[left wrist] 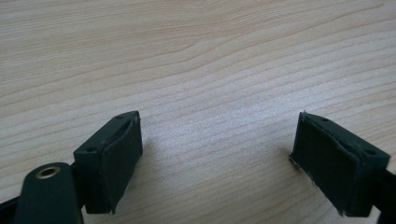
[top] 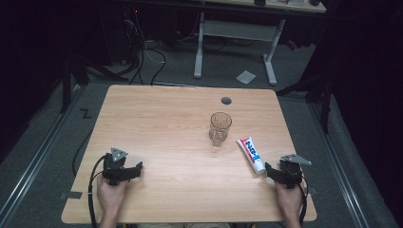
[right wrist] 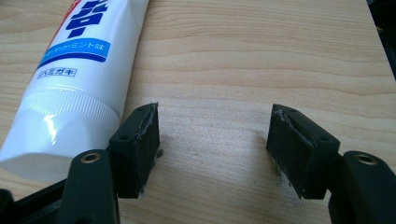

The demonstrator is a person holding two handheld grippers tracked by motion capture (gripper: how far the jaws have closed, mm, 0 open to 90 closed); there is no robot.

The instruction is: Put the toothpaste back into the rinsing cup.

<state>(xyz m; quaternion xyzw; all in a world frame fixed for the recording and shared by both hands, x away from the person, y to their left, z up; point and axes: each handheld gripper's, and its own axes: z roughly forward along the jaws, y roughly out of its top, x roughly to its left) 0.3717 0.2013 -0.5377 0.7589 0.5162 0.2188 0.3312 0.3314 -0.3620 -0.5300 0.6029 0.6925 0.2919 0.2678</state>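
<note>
Left gripper (top: 138, 167) sits low near the table's (top: 166, 123) front left corner, held in the person's left hand (top: 111, 194), with its grey plate on top and a black cable looping off behind it. Its jaws point toward the middle of the table. Seen from the left gripper view, the left gripper (left wrist: 217, 154) has its jaws standing wide apart, and between the two black pads (left wrist: 119, 163) lies bare wood grain.

Moving rightward across the table, a clear ribbed glass (top: 220, 128) stands upright a little right of centre, well apart from both grippers. Beyond it, near the far edge, is a small dark cable hole (top: 226, 100).

Just right of the glass lies the tube (top: 251, 154), white with red and blue print, flat on the wood and slanted, its cap end nearest the person's side.

Right gripper (top: 267, 167) rests near the front right corner in the right hand (top: 290, 199), jaws aimed at the tube's cap end and very close to it. From the right gripper view, the right gripper (right wrist: 212, 140) is likewise spread wide, with bare table between the pads. There the tube (right wrist: 79, 70) lies outside the jaws, along the outer side of the left one; its ribbed white cap (right wrist: 60, 126) is just beside that jaw, and whether they touch cannot be told.
</note>
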